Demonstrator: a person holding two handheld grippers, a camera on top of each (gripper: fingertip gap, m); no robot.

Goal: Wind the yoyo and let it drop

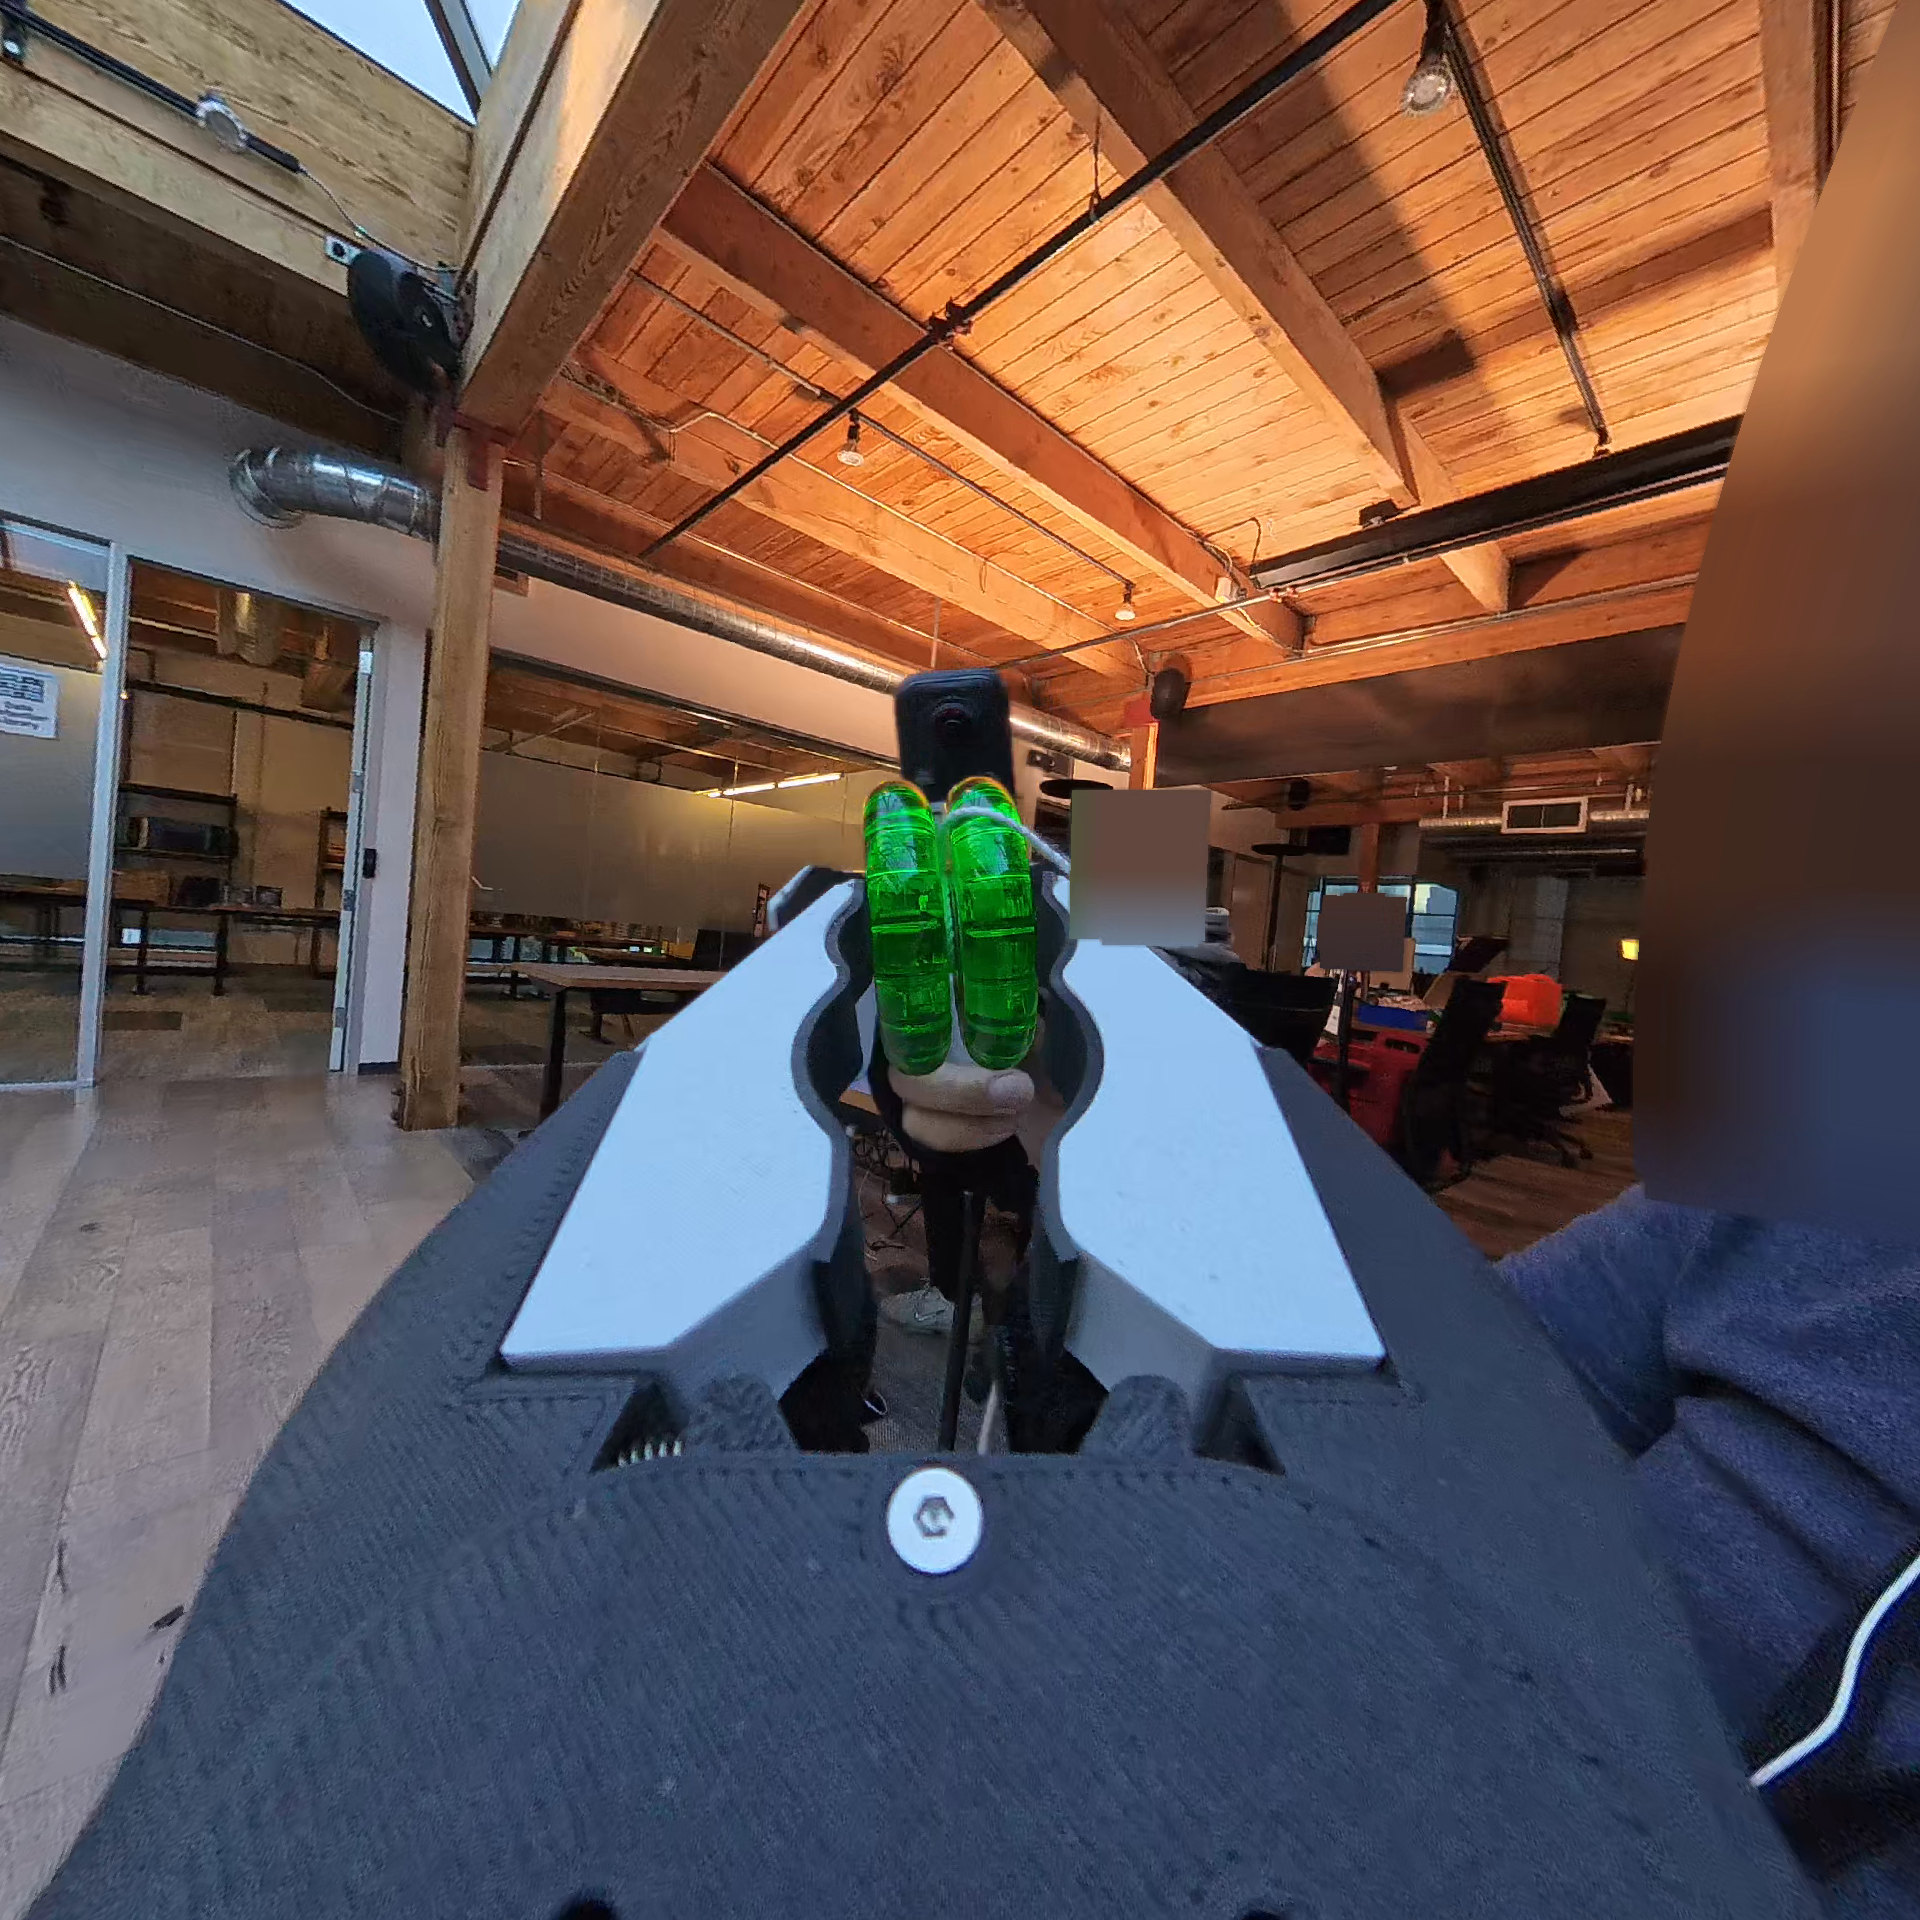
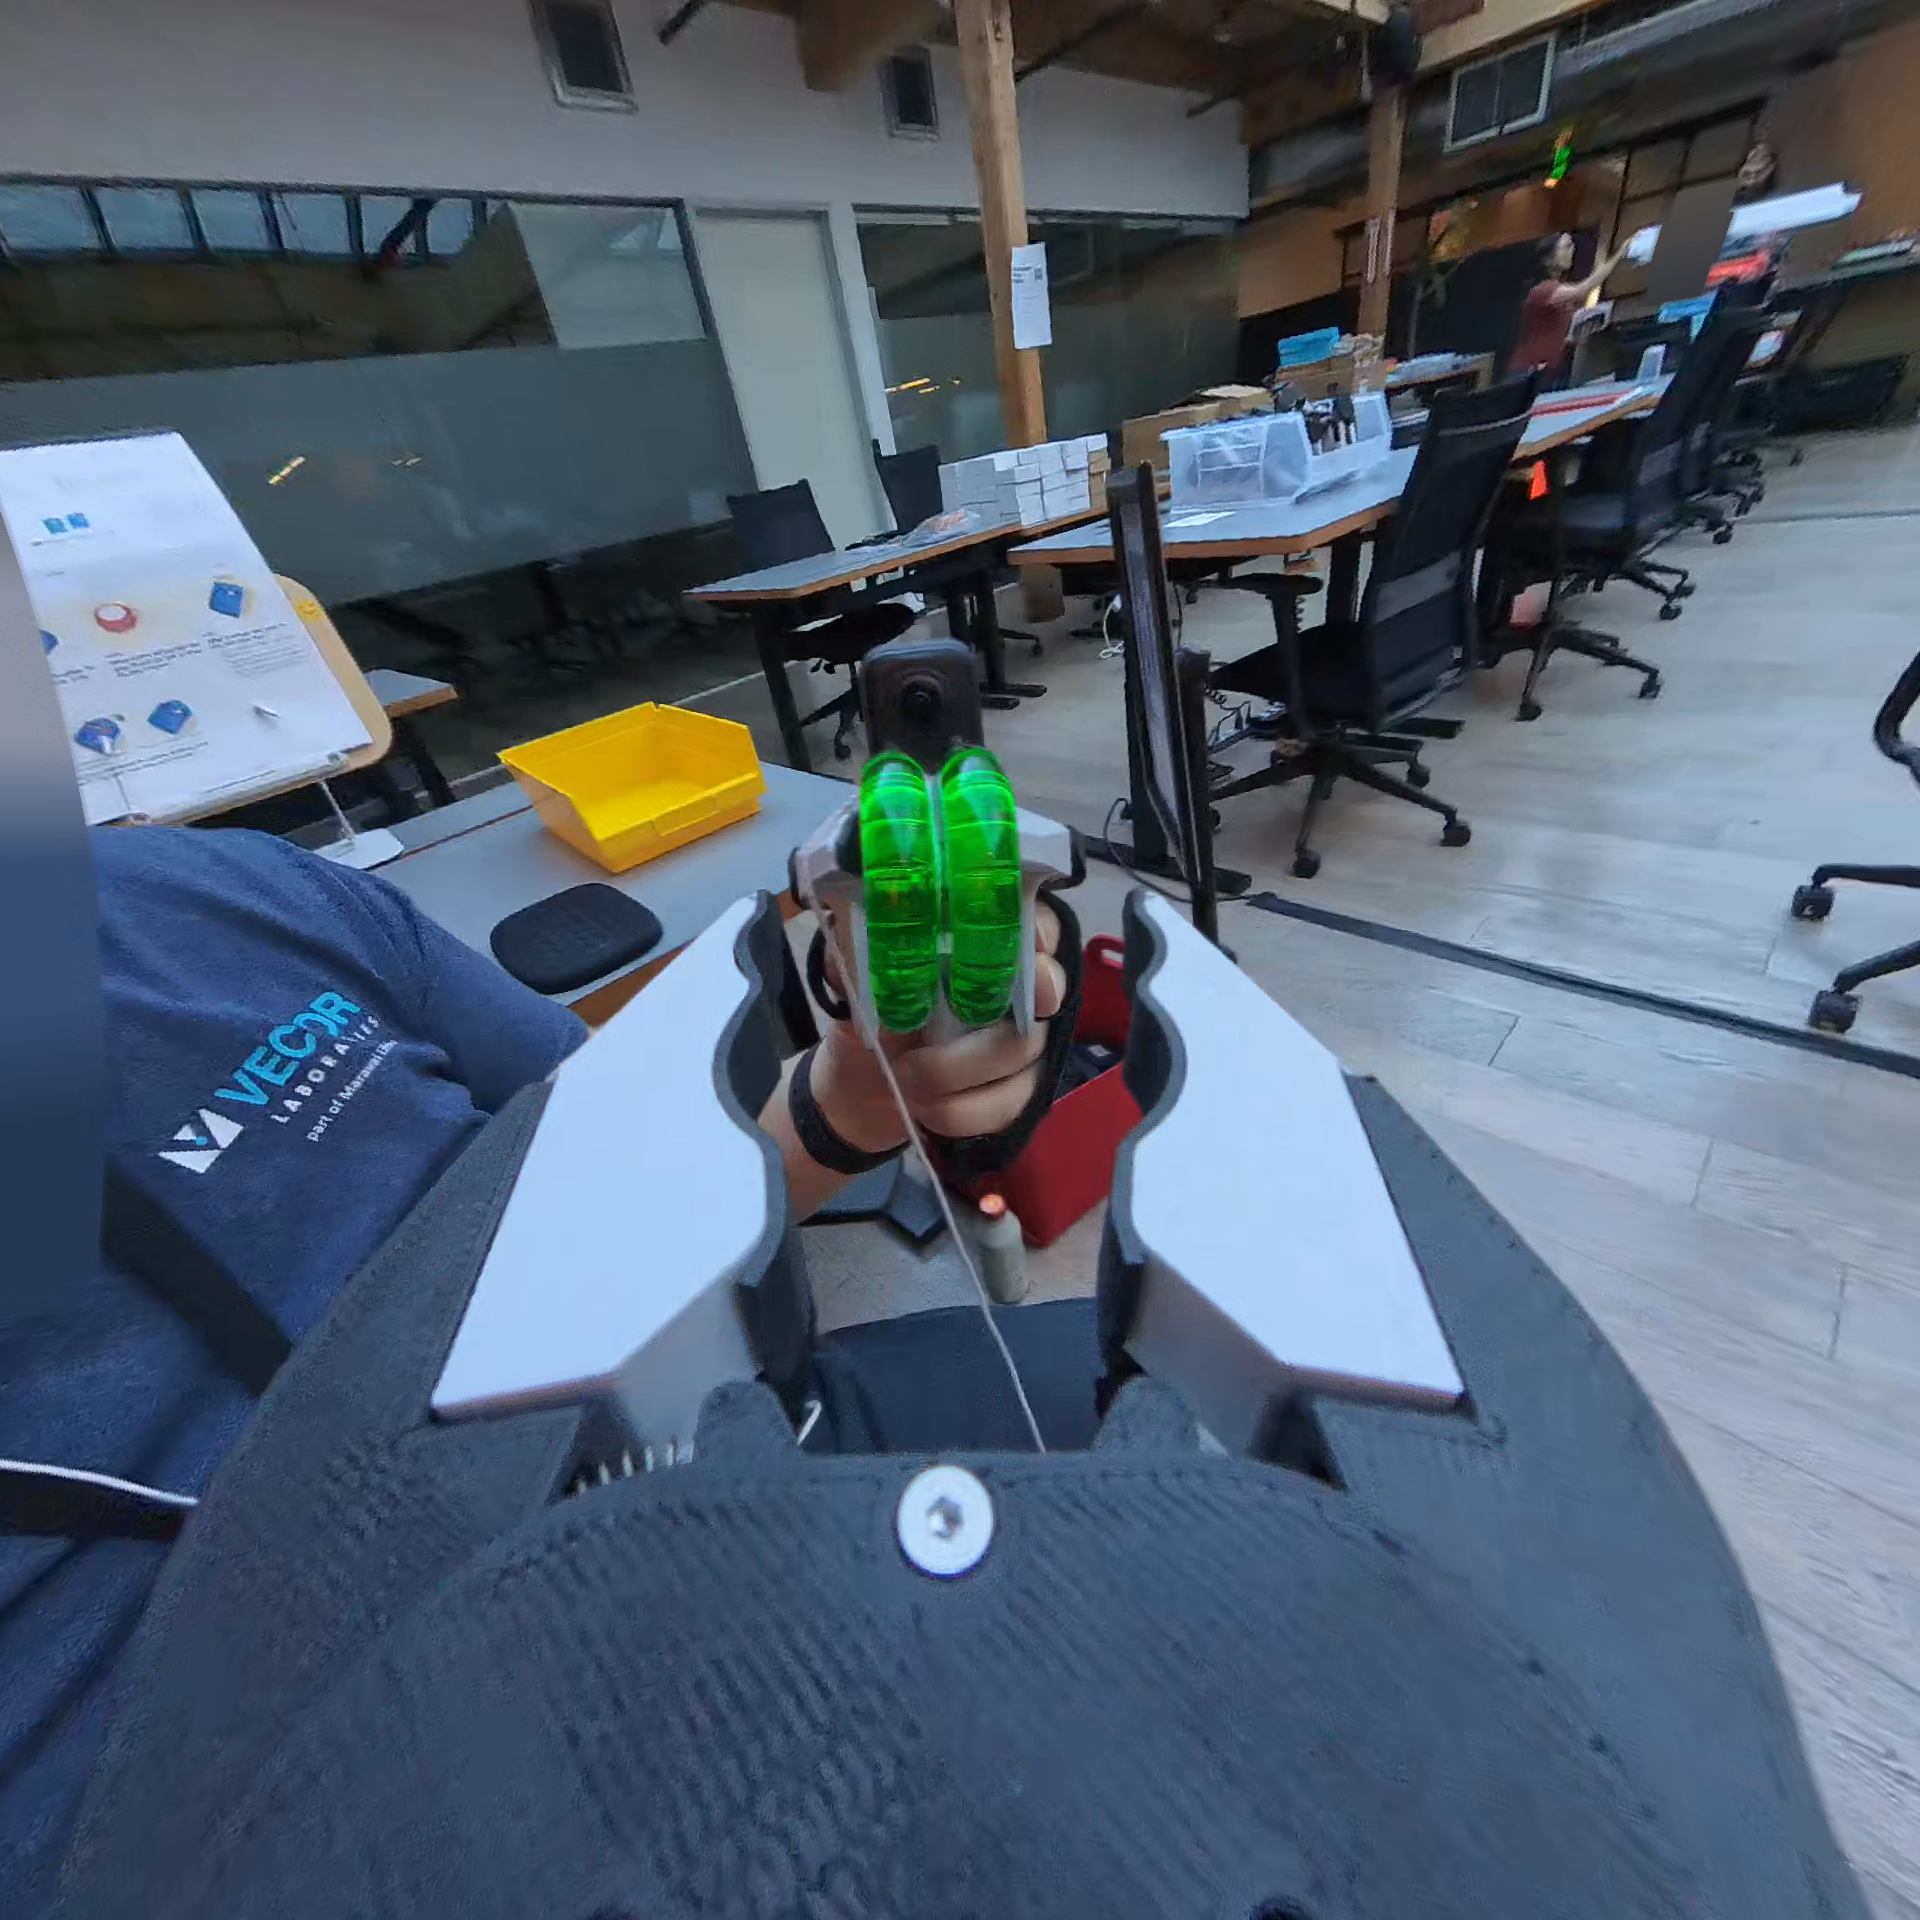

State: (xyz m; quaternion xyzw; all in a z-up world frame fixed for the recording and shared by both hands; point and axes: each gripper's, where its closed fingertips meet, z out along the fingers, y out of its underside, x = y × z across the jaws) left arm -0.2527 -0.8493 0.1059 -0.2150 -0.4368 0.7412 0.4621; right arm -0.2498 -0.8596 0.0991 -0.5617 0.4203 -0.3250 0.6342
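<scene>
The translucent green yoyo [image 1: 951,935] stands on edge, pinched between the fingertips of my left gripper [image 1: 951,940], which is shut on its two outer faces. A white string [image 1: 1029,840] leaves its groove at the top. In the right wrist view the yoyo [image 2: 940,894] sits in the left gripper [image 2: 940,868] just beyond my right gripper [image 2: 945,914], whose jaws stand wide apart and hold nothing. The string [image 2: 935,1174] runs from the yoyo down between the right fingers toward the gripper base. The right gripper's camera [image 1: 951,727] and the hand [image 1: 961,1107] holding it face the left view.
A grey desk [image 2: 665,894] at left holds a yellow bin [image 2: 634,779] and a black pad [image 2: 575,935]. A red box [image 2: 1070,1143] and a small bottle [image 2: 1003,1252] sit on the floor below. A monitor [image 2: 1153,675], office chairs [image 2: 1392,644] and a wooden post [image 1: 447,779] stand around. Less than 4 cm separates the two grippers' tips.
</scene>
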